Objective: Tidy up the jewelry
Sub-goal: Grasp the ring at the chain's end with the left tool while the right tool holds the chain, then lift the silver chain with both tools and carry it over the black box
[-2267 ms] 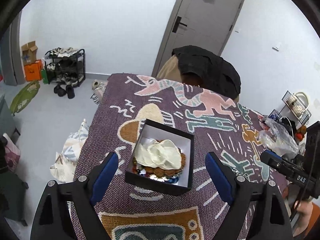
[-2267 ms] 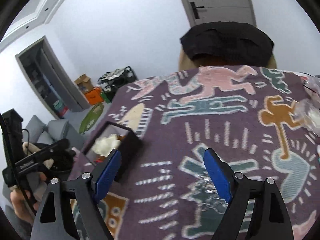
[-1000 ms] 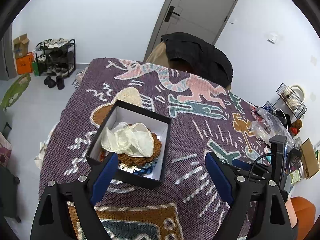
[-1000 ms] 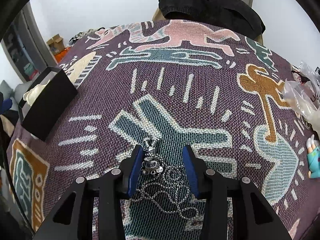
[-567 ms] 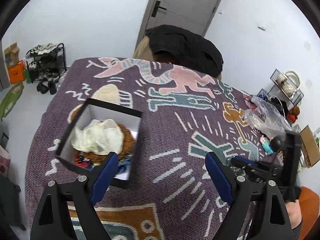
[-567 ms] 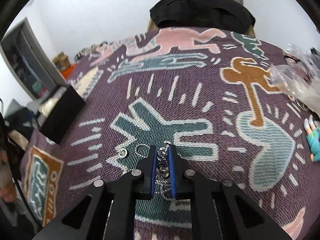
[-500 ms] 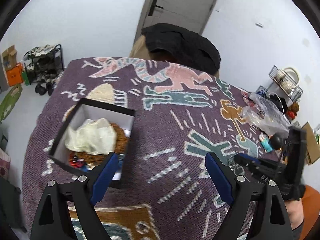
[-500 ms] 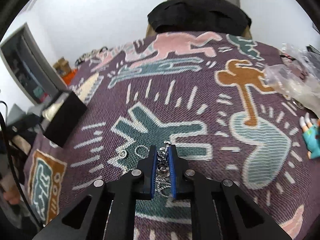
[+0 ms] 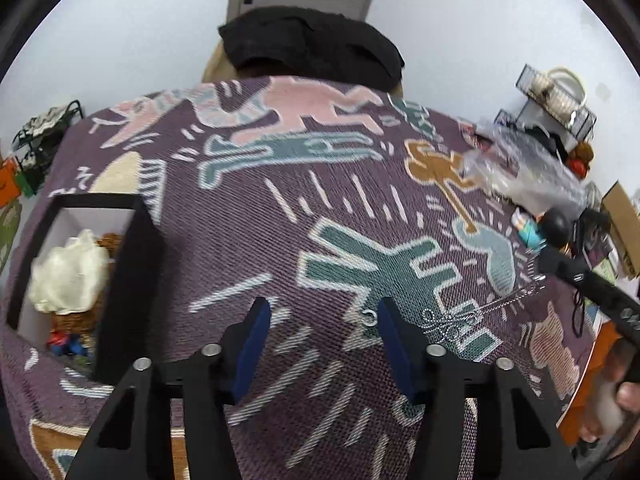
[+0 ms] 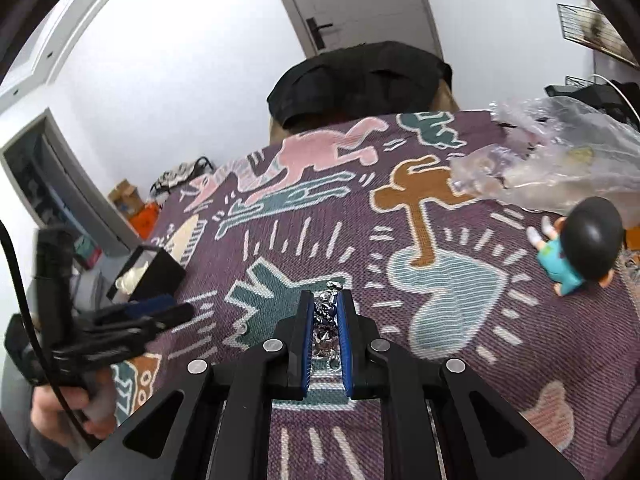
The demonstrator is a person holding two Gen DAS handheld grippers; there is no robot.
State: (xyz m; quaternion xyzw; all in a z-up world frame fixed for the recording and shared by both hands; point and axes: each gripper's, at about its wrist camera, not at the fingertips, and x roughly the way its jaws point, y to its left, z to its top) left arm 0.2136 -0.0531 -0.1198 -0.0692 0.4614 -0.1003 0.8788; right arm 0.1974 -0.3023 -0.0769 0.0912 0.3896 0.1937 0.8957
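Note:
My right gripper (image 10: 325, 303) is shut on a silver necklace (image 10: 327, 312), whose pendant pokes out past the blue pads. In the left wrist view the necklace chain (image 9: 498, 301) stretches from the right gripper (image 9: 560, 266) down to a loose coil on the patterned cloth (image 9: 280, 240). My left gripper (image 9: 322, 320) hovers over the cloth with its jaws closing and nothing between them; a small silver ring (image 9: 369, 317) lies just beside its right fingertip. A black jewelry box (image 9: 128, 280) with white tissue (image 9: 68, 272) and beads inside sits at the far left.
A crinkled plastic bag (image 10: 560, 160) and a small figurine (image 10: 576, 248) lie at the cloth's right side. A chair draped in a black jacket (image 9: 312, 48) stands behind the table. A hand (image 10: 60, 404) holds the left gripper (image 10: 152, 308) near the box (image 10: 158, 276).
My left gripper has swung right, away from the box to mid-cloth, and its jaws have narrowed. My right gripper has shut on the necklace and lifted it, pulling the chain taut.

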